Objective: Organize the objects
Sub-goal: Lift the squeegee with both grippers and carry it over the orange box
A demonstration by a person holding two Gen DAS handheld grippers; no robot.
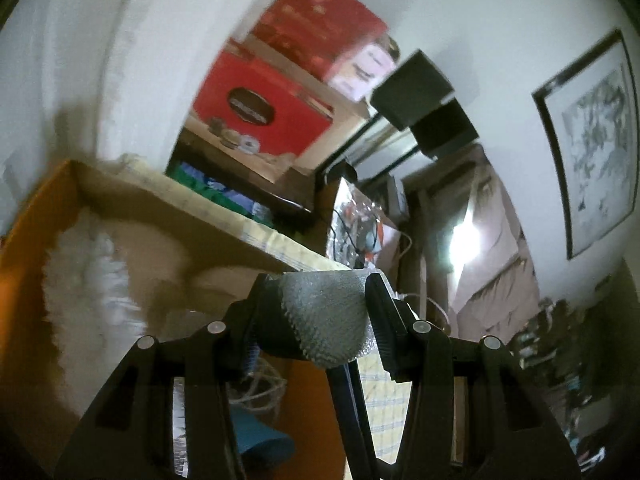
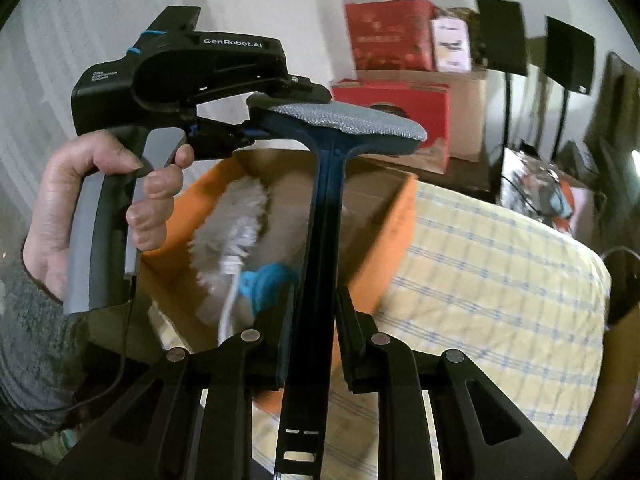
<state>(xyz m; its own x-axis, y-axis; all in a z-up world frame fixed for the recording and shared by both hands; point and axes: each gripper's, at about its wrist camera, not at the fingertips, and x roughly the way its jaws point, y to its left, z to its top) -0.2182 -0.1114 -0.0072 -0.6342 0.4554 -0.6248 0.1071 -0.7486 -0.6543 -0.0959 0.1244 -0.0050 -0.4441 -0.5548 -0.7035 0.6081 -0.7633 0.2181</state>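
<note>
Over orange box, both claws clamp squeegee.

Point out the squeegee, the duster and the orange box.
squeegee (image 2: 326, 200): right wrist view, on its blue handle.
duster (image 2: 236, 220): right wrist view, on its white fluffy head.
orange box (image 2: 396, 220): right wrist view, on its right outer wall.

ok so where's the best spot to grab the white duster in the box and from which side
Judging from the right wrist view, grip the duster by its thin white handle just below the fluffy head. Come from above, through the open top of the orange box: the walls block the sides, and the fluff gives no firm hold.
</note>
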